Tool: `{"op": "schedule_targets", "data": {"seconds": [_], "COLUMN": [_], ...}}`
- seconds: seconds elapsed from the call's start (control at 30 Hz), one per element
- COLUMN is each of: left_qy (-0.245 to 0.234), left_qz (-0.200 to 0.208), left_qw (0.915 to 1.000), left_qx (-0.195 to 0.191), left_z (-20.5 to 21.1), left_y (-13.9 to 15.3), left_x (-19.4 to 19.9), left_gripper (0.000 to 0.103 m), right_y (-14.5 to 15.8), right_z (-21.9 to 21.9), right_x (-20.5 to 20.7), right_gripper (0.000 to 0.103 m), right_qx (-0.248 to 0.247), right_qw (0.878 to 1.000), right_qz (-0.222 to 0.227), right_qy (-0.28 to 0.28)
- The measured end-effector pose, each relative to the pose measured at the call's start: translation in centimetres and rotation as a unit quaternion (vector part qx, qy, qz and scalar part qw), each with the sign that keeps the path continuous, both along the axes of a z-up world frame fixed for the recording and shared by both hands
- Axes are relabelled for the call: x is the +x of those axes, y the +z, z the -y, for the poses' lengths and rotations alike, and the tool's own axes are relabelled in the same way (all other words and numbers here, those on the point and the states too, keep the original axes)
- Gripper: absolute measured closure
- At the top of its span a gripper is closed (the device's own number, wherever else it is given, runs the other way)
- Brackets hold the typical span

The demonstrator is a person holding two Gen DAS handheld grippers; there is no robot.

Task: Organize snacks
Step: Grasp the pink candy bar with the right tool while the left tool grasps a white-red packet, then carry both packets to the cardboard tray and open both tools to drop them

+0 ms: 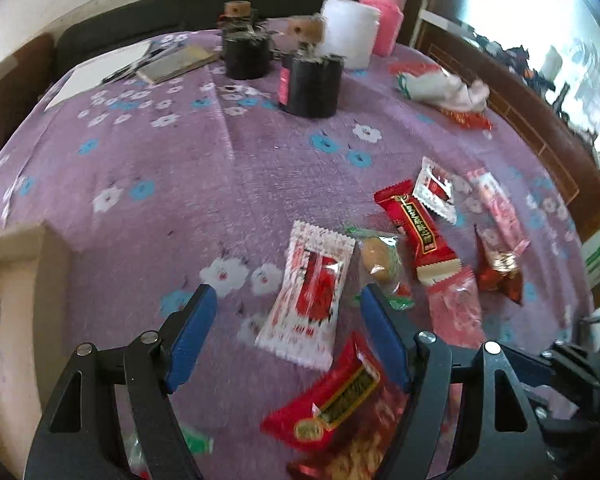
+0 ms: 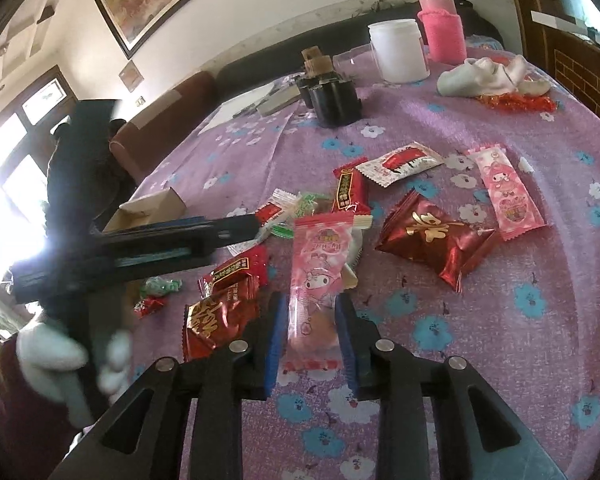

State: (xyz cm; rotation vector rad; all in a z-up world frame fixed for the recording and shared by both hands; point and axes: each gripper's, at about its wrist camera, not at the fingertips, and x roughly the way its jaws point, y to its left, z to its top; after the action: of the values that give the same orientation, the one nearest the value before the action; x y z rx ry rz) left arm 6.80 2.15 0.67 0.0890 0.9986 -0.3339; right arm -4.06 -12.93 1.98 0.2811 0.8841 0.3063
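Right gripper [image 2: 308, 336] fingers sit narrowly apart around the pink snack pack [image 2: 320, 280], lined up to pinch it, though contact isn't clear. Left gripper [image 1: 288, 316] hangs wide open and empty over the white-red packet [image 1: 306, 296], probably next for the cardboard box [image 2: 148, 210].

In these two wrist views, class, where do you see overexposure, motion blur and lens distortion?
Left wrist view: the window at upper right is blown out; the red snack packet near the left gripper is smeared, and the table edge curves. Right wrist view: the window at far left washes to white, and the gloved hand is blurred.
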Motion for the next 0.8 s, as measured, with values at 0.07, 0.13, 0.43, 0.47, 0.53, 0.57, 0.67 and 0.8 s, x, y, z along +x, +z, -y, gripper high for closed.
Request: {"op": "schedule_targets", "data": {"seconds": [0.07,0.13,0.43,0.47,0.53,0.57,0.67,0.8], "left_qy": [-0.005,-0.006,0.026,0.028,0.036,0.039,0.047,0.048], "left_qz": [0.005,0.012,0.0,0.0,0.003,0.005,0.009,0.019], "left_qw": [1.0,0.9998,0.9994,0.9991,0.9984,0.9978,0.9958,0.993], "left_qx": [0.007,0.012,-0.025,-0.032,-0.044,-0.054,-0.078,-0.106], "left_z": [0.3,0.5,-1.5,-1.8,-2.4,-2.9,-4.1,-5.4], "left_y": [-0.2,-0.1,0.6,0.7,1.2,1.6,2.6,4.0], "left_x": [0.0,-0.1,-0.3,-0.4,-0.8,-1.1,-2.2,-4.3], "left_gripper": [0.03,0.048,0.078,0.078,0.078,0.078,0.078,0.078], "right_y": [-0.2,-0.2,-0.2,-0.2,-0.1,-0.1,0.2,0.9], "right_z": [-0.1,-0.2,-0.7,-0.5,-0.1,0.0,0.1,-0.7], "right_x": [0.1,0.3,0.3,0.3,0.3,0.3,0.3,0.4], "right_gripper": [0.072,0.071,0.067,0.062,0.053,0.049,0.048,0.048], "right_qx": [-0.004,-0.006,-0.01,-0.005,-0.001,-0.001,-0.008,-0.036], "right_qw": [1.0,1.0,1.0,1.0,1.0,1.0,1.0,0.999], "right_qz": [-0.001,0.0,0.011,0.01,0.011,0.013,0.019,0.028], "right_qy": [-0.001,0.001,0.006,0.005,0.0,-0.003,-0.013,-0.015]}}
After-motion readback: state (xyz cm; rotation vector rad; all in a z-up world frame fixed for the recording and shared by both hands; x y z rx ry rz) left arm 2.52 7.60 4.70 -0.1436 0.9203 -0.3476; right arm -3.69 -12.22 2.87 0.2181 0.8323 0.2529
